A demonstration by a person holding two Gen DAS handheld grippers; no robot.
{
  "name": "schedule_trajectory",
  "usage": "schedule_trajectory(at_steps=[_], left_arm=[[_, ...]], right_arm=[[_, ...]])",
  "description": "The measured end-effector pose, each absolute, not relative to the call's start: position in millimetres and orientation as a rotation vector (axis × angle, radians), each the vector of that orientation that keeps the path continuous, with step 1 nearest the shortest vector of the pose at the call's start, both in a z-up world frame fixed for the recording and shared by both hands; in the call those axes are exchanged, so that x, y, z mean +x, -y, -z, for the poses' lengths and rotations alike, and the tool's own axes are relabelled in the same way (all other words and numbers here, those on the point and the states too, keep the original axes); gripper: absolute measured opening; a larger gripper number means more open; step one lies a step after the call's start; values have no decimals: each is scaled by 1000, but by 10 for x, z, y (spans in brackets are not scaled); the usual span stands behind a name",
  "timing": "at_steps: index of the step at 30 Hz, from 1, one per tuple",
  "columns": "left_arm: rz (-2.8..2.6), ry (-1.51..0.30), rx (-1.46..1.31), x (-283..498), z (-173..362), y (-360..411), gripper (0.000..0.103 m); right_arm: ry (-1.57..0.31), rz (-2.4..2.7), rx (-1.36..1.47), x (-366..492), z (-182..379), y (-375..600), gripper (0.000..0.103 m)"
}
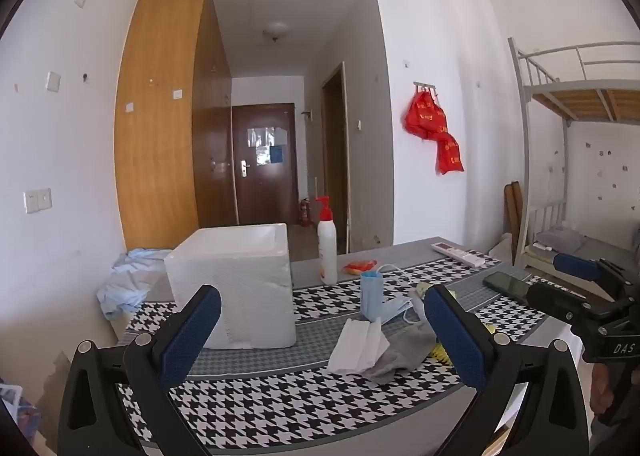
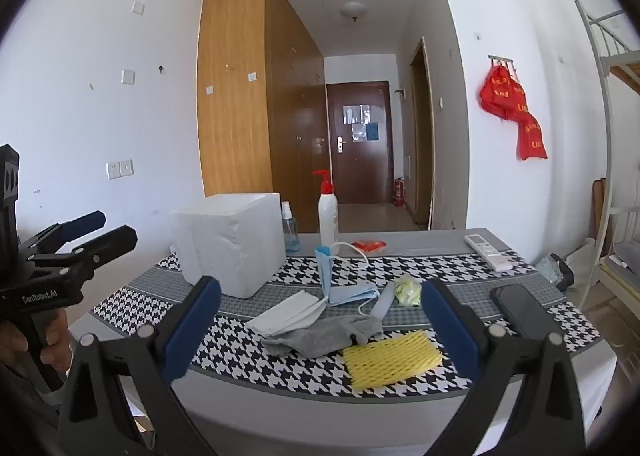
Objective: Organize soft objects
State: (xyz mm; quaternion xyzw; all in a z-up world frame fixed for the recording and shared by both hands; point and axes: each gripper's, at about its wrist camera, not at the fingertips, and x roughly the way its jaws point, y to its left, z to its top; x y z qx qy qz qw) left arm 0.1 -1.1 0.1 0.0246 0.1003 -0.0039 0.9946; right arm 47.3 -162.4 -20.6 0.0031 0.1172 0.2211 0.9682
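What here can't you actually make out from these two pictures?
- Inside of the foam box: both views, hidden by its own walls.
- Yellow foam net: left view, mostly behind the left hand-held gripper.
- Red bags' lettering: too small.

White walls, tall wooden wardrobe point(image 1: 160, 116), dark door point(image 2: 358, 140), metal bunk bed point(image 1: 580, 104).
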Motion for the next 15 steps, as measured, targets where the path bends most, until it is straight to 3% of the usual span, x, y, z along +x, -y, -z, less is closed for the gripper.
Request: schedule_trajectory(at_steps=[15], left_arm=[[26, -200, 36, 54, 15, 28, 102]], right_arm=[[-248, -450, 11, 482, 200, 1641, 101]])
